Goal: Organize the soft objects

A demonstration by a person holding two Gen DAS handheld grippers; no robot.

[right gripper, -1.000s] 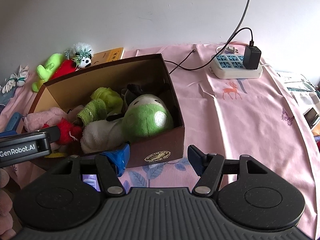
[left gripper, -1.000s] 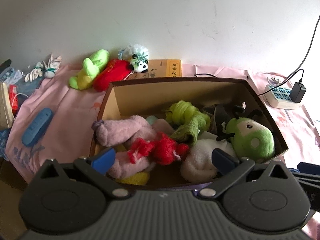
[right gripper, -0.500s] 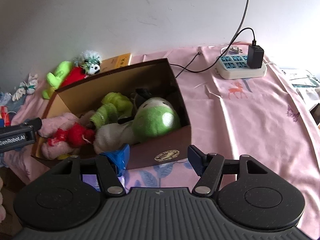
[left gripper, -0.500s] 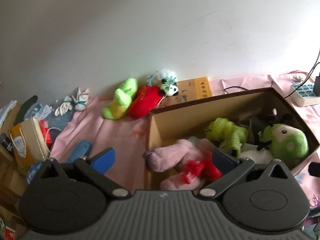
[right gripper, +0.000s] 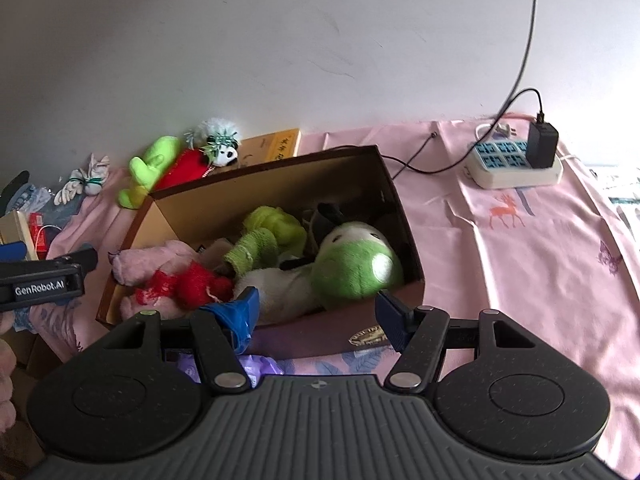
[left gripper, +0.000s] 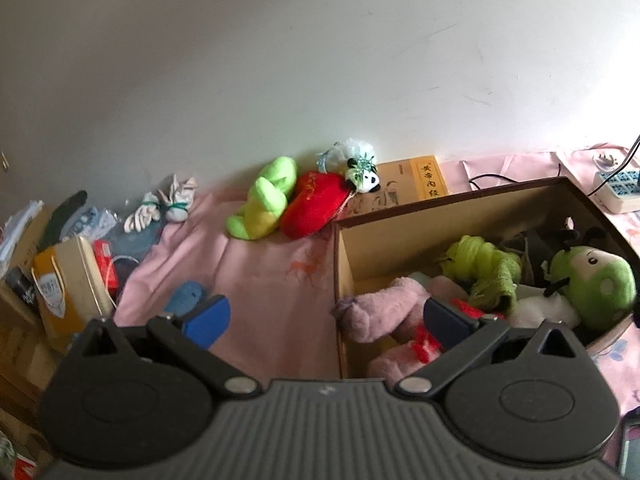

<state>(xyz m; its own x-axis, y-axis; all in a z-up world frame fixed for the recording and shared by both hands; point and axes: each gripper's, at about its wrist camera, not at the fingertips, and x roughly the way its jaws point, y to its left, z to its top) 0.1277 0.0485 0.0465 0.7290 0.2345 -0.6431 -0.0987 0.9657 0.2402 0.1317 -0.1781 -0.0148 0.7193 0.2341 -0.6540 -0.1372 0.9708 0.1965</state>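
A brown cardboard box (left gripper: 340,248) (right gripper: 384,172) on the pink cloth holds several soft toys: a pink plush (left gripper: 384,308) (right gripper: 156,256), a red knitted toy (right gripper: 188,284), a green rolled cloth (left gripper: 484,264) (right gripper: 268,232) and a green-headed plush (left gripper: 596,284) (right gripper: 352,268). Against the wall lie a lime plush (left gripper: 264,204) (right gripper: 148,168), a red plush (left gripper: 316,204) (right gripper: 188,168) and a small panda (left gripper: 364,172) (right gripper: 224,152). My left gripper (left gripper: 326,318) is open over the box's left wall, empty. My right gripper (right gripper: 318,312) is open at the box's near wall, empty.
A yellow book (left gripper: 428,180) (right gripper: 276,146) lies behind the box. White tied cloths (left gripper: 164,208) (right gripper: 84,182) sit far left, with a blue object (left gripper: 184,300) and a paper bag (left gripper: 64,280) at the table's left edge. A power strip (right gripper: 516,160) with charger and cables lies right.
My left gripper has swung left and pulled back from over the box, bringing the toys by the wall into view. My right gripper has drawn back and risen slightly. Both stay open.
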